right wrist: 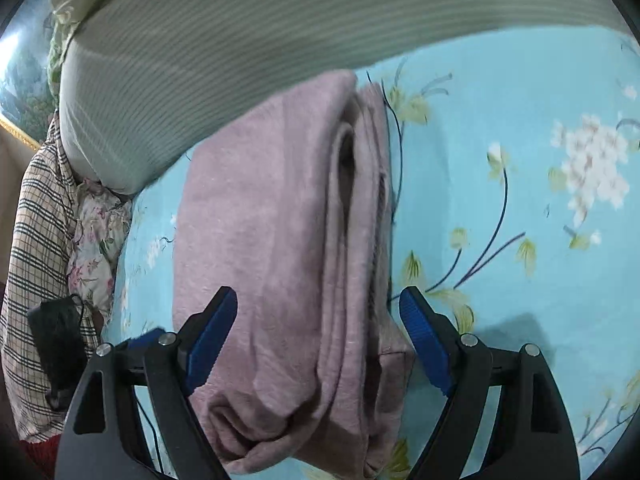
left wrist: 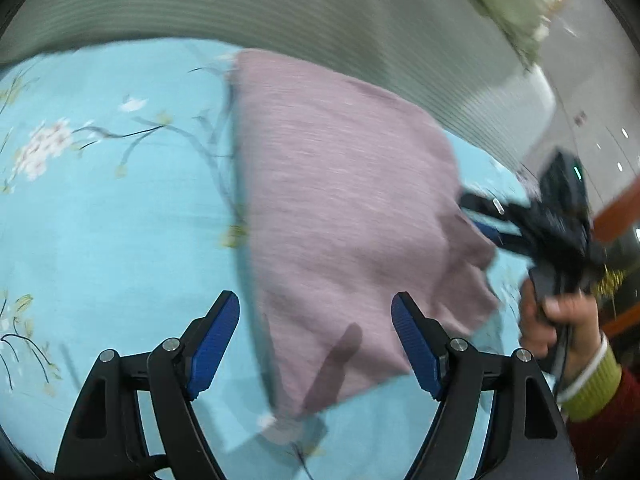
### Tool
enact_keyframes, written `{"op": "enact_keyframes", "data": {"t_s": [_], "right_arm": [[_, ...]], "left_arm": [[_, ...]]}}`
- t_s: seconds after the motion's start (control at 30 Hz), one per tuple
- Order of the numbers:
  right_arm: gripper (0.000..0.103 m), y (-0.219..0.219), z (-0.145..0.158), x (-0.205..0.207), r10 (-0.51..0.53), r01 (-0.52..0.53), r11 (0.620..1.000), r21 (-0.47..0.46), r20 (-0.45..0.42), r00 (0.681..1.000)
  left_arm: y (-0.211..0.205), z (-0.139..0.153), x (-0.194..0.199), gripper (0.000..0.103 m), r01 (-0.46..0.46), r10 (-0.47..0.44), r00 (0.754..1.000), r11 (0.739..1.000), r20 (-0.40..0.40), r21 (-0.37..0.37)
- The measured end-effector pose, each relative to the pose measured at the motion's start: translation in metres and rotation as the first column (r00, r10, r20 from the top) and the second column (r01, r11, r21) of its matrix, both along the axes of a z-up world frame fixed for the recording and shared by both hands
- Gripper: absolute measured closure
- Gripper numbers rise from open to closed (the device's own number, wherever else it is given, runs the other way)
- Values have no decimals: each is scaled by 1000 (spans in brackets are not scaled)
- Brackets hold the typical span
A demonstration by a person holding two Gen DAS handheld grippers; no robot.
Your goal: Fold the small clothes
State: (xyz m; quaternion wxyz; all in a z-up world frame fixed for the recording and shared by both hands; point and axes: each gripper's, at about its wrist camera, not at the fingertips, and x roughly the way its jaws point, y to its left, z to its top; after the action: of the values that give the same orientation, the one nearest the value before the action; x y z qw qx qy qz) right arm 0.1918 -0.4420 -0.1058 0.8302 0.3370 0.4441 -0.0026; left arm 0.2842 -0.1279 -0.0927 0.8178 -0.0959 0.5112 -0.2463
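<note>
Both grippers gaping, nothing clamped.
Left gripper point(left wrist: 316, 344) and right gripper point(right wrist: 318, 340) spread wide over the folded mauve garment point(right wrist: 280, 248), pads clear of the cloth; garment flat on the blue floral bedsheet point(right wrist: 500, 128), far end against the striped grey-green pillow point(right wrist: 240, 40) at the sheet's far edge.

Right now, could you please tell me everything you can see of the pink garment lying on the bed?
The pink garment is a soft, knit-looking mauve piece, folded lengthwise into several stacked layers, their edges showing along one side. It lies flat on the light blue flowered bedsheet, its far end near the striped grey-green bedding. Both the left gripper and the right gripper stand open over it, pads clear of the cloth.
</note>
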Motion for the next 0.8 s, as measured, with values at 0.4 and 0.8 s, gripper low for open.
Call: {"op": "enact_keyframes", "data": {"t_s": [0.4, 0.8], "right_arm": [[19, -9, -10, 12, 44, -44, 999, 25, 14, 999], [72, -7, -10, 9, 38, -42, 994, 96, 52, 998]], "left_arm": [[-8, -37, 62, 23, -85, 69, 989, 989, -133, -122], [-46, -49, 77, 60, -19, 0, 990, 990, -140, -140]]}}
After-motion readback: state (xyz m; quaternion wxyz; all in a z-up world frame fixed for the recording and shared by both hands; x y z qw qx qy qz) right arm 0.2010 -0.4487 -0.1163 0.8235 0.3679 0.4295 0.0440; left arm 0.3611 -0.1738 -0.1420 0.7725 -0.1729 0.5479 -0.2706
